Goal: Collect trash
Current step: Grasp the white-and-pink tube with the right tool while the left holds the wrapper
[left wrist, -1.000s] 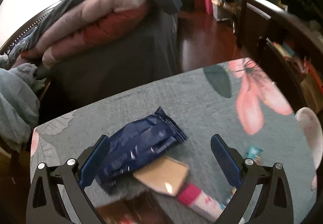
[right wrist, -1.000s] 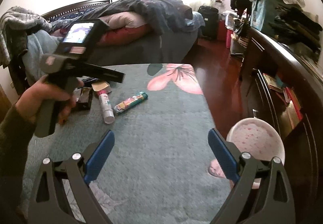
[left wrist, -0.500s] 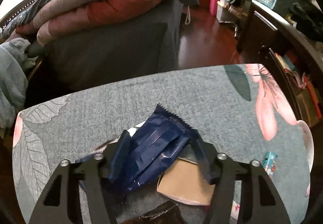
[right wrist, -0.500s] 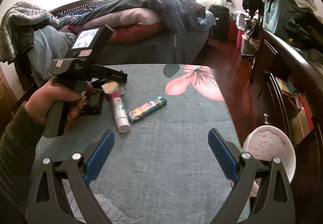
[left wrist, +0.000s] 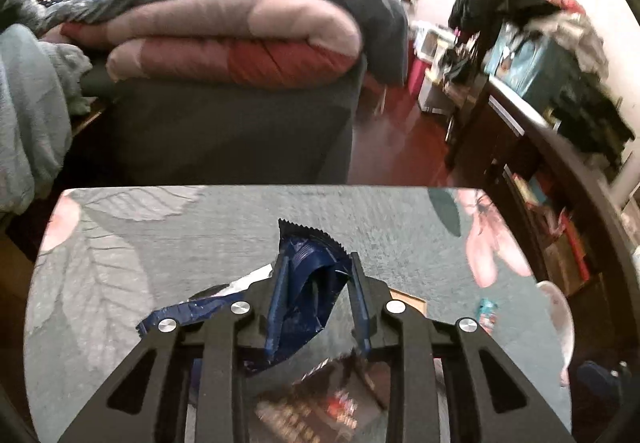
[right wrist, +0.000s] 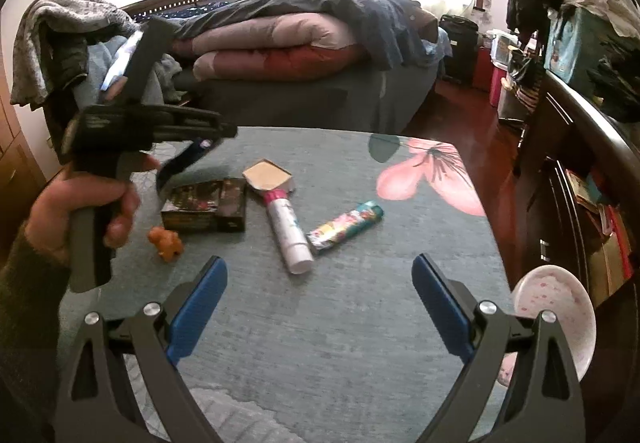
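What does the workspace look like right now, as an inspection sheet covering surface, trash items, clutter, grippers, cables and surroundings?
Surface: table under a teal floral cloth.
Job's things: blue wrapper crumpled between the left gripper's pads; dark box, tan carton, white tube and colourful tube lie on the cloth.
Clutter: small orange figure; pink-speckled bowl at the table's right edge.
Grippers: left gripper has just been closing, pinching the wrapper; right gripper open, empty.
Cables: nothing seen.
Surroundings: bed with piled quilts; dark cabinet on the right.
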Available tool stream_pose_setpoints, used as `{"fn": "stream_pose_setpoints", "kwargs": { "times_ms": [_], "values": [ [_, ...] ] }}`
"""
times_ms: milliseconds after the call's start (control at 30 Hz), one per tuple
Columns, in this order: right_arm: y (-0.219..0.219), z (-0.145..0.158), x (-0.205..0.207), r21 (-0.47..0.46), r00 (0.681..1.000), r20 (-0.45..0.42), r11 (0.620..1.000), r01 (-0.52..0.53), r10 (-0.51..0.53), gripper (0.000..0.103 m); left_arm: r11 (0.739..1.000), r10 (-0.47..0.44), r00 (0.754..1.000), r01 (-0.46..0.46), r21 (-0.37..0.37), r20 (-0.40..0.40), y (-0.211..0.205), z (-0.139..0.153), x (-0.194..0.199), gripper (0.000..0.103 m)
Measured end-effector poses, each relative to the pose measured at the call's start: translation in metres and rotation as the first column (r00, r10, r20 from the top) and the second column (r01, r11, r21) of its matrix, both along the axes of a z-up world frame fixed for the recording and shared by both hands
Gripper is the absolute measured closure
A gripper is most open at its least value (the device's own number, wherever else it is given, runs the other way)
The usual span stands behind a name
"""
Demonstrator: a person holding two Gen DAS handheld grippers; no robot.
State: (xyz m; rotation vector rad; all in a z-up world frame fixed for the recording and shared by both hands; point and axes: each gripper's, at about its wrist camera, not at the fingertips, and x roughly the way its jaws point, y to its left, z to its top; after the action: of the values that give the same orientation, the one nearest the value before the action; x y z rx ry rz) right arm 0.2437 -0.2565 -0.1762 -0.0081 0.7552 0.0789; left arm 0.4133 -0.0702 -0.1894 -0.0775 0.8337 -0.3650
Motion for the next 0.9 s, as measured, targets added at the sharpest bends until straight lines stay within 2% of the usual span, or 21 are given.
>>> {"fn": "stream_pose_setpoints", "kwargs": {
  "times_ms": [67,267,333,500,567,600,633,800,900],
  "values": [
    [0.007,0.000,0.002,0.006,1.000,-0.002,1.000,-0.011,0.011,0.009,1.000,0.002,1.000,-0.001,-0.025,0.031,0.010,0.010,-0.010,0.081],
    [0.024,0.000,0.007,-0.006,1.000,0.001,1.000,-0.021,0.021,0.009,0.997,0.027,0.994,-0.019,-0.073,0.104,0.037,0.031,-0.041,0.086],
    [0.026,-0.001,0.009,-0.015,1.000,0.002,1.000,-0.010,0.010,0.009,0.997,0.031,0.991,-0.021,-0.074,0.131,0.043,0.037,-0.052,0.094],
    [0.018,-0.011,0.027,0.011,0.999,-0.026,0.999,0.038,-0.038,0.009,0.997,0.032,0.981,-0.016,-0.079,0.192,0.055,0.053,-0.077,0.095],
    [0.013,-0.021,0.041,0.031,0.996,-0.073,0.998,0.051,-0.049,0.010,0.997,0.029,0.979,-0.014,-0.077,0.202,0.055,0.055,-0.082,0.094],
    [0.012,-0.025,0.047,0.034,0.995,-0.094,0.998,0.050,-0.046,0.015,0.997,0.027,0.979,-0.012,-0.072,0.204,0.055,0.057,-0.084,0.094],
    [0.013,-0.031,0.054,0.024,0.991,-0.121,0.998,0.052,-0.049,0.024,0.997,0.022,0.978,-0.007,-0.074,0.205,0.055,0.057,-0.086,0.094],
    [0.016,-0.061,0.077,0.022,0.971,-0.237,0.999,0.046,-0.039,0.041,0.997,0.007,0.980,0.008,-0.073,0.197,0.055,0.055,-0.088,0.094],
    [0.021,-0.062,0.080,-0.015,0.977,-0.210,0.999,0.038,-0.040,0.052,0.997,0.005,0.981,0.010,-0.077,0.192,0.056,0.054,-0.089,0.094]
  ]
}}
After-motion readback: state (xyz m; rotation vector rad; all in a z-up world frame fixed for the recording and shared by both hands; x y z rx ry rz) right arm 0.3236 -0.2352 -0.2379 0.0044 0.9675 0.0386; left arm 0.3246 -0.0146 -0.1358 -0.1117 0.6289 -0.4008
